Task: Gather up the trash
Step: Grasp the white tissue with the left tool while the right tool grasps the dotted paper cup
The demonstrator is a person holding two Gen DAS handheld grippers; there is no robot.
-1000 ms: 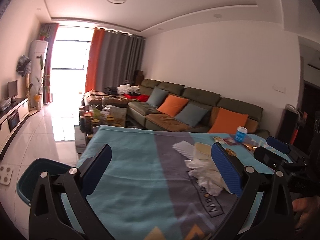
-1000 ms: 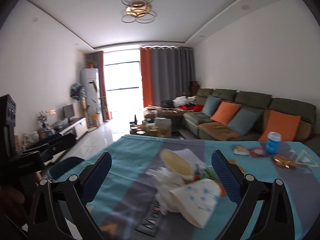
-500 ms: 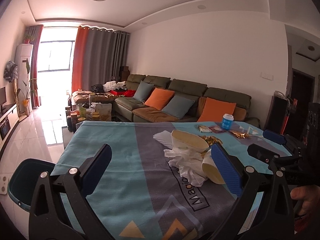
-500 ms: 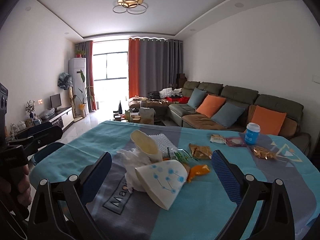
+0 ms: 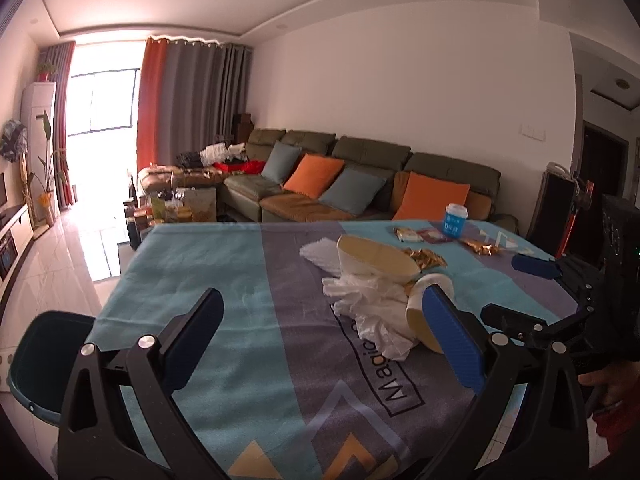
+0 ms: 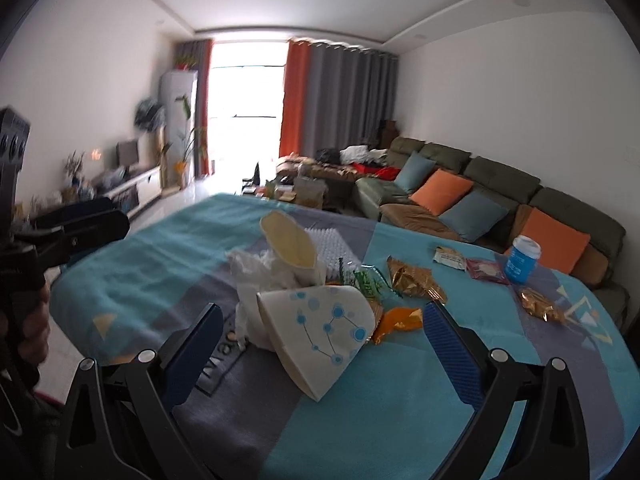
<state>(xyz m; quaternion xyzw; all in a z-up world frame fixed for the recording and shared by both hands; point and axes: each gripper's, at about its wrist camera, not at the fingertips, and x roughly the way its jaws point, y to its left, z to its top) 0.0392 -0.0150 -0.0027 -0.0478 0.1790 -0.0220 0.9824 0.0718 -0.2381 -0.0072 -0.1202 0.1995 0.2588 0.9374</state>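
Note:
Trash lies in a heap on the teal and grey tablecloth (image 5: pixel 224 264). A crushed white paper cup with blue dots (image 6: pixel 320 336) lies on its side, beside crumpled white tissue (image 5: pixel 372 308) (image 6: pixel 252 276) and a second paper cup (image 5: pixel 372 256) (image 6: pixel 290 244). Gold, green and orange snack wrappers (image 6: pixel 412 280) are scattered to the right. My right gripper (image 6: pixel 320 344) is open, hovering just before the dotted cup. My left gripper (image 5: pixel 324 336) is open over bare cloth, left of the heap.
A dark teal bin (image 5: pixel 40 356) stands on the floor at the table's left edge. A blue cup (image 6: pixel 520 258) and more wrappers (image 6: pixel 540 304) sit at the far right. A green sofa with orange cushions (image 5: pixel 360 184) runs behind the table.
Both views have shifted: the right gripper has come closer to the dotted cup and tilted. The left gripper has moved slightly nearer the heap. Nothing has been picked up.

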